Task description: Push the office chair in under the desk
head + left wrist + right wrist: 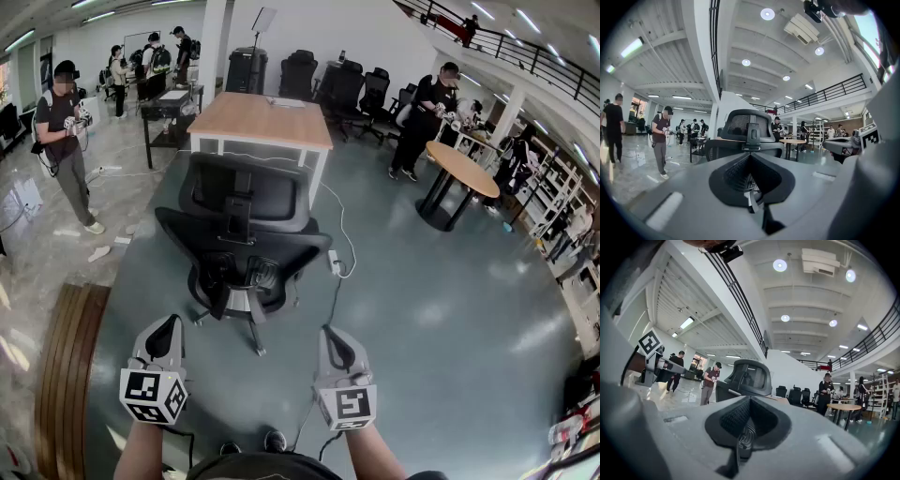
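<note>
Presently the black office chair (246, 234) stands out from the wood-topped desk (267, 120), which lies just beyond it. The chair's backrest is turned toward the person. On the near side of the chair, apart from it, the left gripper (169, 328) and right gripper (330, 336) are each clenched on nothing, likely so their closed tips can serve as blunt pushers against the backrest. By my judgement, the push has not yet begun.

Round table (464, 167) right; person (66, 131) standing left.
</note>
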{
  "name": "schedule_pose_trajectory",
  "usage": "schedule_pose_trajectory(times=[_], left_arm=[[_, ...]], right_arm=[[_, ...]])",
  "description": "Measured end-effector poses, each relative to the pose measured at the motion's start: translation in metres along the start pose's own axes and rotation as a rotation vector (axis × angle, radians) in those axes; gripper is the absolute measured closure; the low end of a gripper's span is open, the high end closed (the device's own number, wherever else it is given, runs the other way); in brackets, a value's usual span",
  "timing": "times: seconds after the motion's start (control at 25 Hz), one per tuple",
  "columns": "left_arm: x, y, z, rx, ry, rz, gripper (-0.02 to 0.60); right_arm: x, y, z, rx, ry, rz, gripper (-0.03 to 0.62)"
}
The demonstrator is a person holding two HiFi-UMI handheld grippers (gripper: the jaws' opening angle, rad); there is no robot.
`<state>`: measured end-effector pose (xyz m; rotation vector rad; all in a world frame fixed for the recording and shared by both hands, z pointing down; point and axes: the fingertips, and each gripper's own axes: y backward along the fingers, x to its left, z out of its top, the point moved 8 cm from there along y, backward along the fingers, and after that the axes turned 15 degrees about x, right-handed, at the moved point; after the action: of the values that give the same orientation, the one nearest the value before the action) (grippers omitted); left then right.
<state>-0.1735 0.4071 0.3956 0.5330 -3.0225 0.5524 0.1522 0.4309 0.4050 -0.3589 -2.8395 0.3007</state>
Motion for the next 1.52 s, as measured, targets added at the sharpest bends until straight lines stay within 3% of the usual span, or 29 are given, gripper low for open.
schedule_pose_trajectory(times=[0.28,0.6,0.88,1.52], left_arm=[[0.001,-0.003,0.007,0.009,0.025,-0.011,0.565],[-0.005,-0.011,0.027,-0.015,-0.060,-0.015,0.564],[-0.013,-0.013,0.020,-0.010,-0.045,-0.036,0.565],[-0.042,-0.030,0.025,0.019,-0.070,0.032,0.563]], right_arm=[[-0.003,-0.005,0.027,0.024,0.010,-0.021,0.603],[-0.014,-0.023,0.055,-0.037,-0.044,0.021,0.603],[-0.006,-0.023,0.039,-0.003,-0.054,0.050,0.603],[-0.043,-0.033,0.018,0.011,-0.100,0.094,0.603]])
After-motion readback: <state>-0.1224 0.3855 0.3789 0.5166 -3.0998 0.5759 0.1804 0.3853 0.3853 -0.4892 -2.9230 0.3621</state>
